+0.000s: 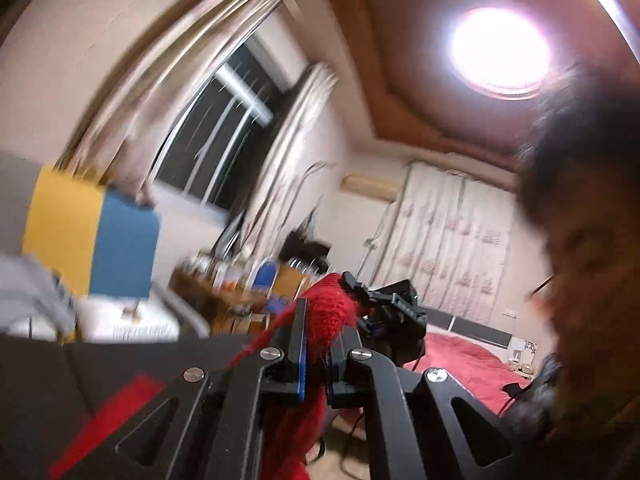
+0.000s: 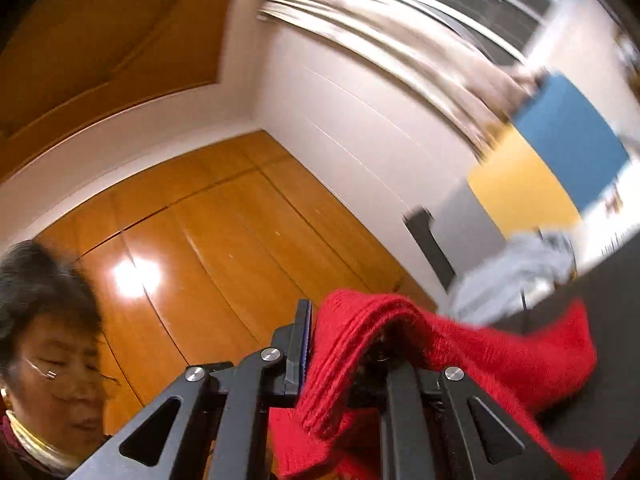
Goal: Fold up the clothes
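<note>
A red knit garment [image 1: 332, 312] is raised in the air and stretched between both grippers. In the left wrist view my left gripper [image 1: 320, 332] is shut on a bunched edge of it, pointing level across the room. Just beyond, my right gripper [image 1: 356, 288] pinches the far end of the same fold. In the right wrist view the red garment [image 2: 460, 352] drapes over my right gripper [image 2: 344, 332]. It hides the right finger, and the left finger [image 2: 302, 340] presses against the knit. The rest of the cloth trails down to the right.
A person's head is close on the right [image 1: 588, 240] and low on the left [image 2: 52, 352]. A black table top [image 2: 616, 320] carries a grey garment [image 2: 516, 276]. A yellow and blue board [image 1: 92, 236], a window [image 1: 224, 128], a wooden wardrobe [image 2: 224, 248] and a red bed [image 1: 468, 364] surround it.
</note>
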Tool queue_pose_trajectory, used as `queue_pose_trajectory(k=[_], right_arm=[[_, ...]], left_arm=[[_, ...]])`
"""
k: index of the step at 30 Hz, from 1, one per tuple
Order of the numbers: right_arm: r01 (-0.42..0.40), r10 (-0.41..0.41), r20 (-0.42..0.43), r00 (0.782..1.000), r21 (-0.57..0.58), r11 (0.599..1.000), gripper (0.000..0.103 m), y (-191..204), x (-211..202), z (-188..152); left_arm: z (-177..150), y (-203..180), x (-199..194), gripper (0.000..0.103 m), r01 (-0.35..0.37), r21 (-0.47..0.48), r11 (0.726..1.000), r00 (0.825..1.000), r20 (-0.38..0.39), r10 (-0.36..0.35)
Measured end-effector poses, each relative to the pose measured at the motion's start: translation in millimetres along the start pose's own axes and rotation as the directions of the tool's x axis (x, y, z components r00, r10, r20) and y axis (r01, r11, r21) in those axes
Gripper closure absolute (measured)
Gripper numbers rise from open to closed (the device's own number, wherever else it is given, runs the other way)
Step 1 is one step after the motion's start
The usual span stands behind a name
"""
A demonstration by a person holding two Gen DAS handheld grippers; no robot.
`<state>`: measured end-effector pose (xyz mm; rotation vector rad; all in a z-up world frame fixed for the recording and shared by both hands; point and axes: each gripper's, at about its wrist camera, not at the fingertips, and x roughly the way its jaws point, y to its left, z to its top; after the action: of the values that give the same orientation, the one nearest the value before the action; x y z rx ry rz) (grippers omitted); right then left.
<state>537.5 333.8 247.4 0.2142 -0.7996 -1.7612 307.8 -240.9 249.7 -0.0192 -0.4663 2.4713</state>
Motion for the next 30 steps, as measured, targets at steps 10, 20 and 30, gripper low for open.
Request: queue_pose_trajectory(k=[10,20,30], right_arm=[[0.062,-0.048,0.066,0.997,-0.228,0.972,0.088,28,108,84],[0.48,-0.463,-0.286,0.839,-0.012,0.877,0.034,-165,272,71],[0.545,-0.412,-0.559,0.719,0.085,0.834,0.033,-254,179,-40]], left_arm=[[63,71,35,0.098,-0.299,0.009,0.954,0.953,-0.045,0.3],[-43,362,71,0.096,-0.796,-0.128,0.592,0.563,-0.517,0.645],[-136,328,37,0.086,-0.684,-0.279,0.675,0.682,-0.573,0.455]])
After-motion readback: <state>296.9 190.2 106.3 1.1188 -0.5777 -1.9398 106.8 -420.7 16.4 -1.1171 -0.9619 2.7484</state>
